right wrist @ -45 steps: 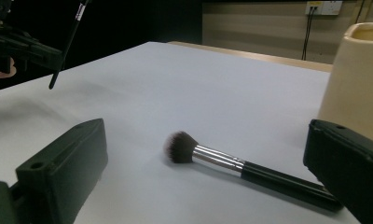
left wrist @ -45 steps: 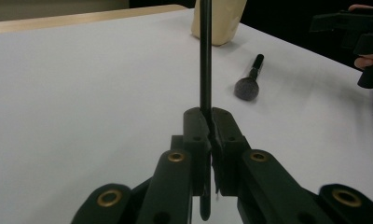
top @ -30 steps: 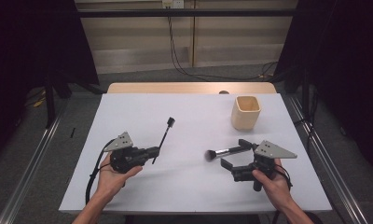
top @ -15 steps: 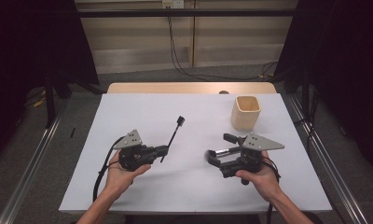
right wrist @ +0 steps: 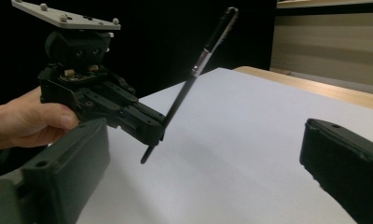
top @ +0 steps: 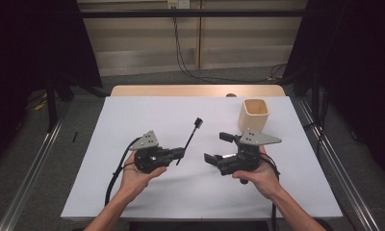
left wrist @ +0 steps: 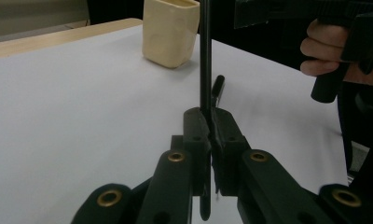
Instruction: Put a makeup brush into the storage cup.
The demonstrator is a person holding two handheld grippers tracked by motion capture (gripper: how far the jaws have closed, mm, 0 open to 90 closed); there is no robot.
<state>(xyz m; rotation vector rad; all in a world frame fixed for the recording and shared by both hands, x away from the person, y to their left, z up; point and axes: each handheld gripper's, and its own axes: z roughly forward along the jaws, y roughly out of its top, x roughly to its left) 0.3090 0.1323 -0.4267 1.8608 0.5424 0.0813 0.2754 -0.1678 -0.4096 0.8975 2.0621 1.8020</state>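
The left gripper (top: pixel 180 152) is clamping a thin black brush (top: pixel 191 135) near its lower end, the stick tilting up over the white table (top: pixel 147 115); the right gripper (top: pixel 218 148) is standing wide open and empty, facing it; the cream cup (top: pixel 253 114) is sitting well beyond; judging by this, keeping the brush steady and lining it over the cup's mouth before lowering matters most

Black brush (top: pixel 189 139), beige cup (top: pixel 253 114), white table (top: pixel 147 115).
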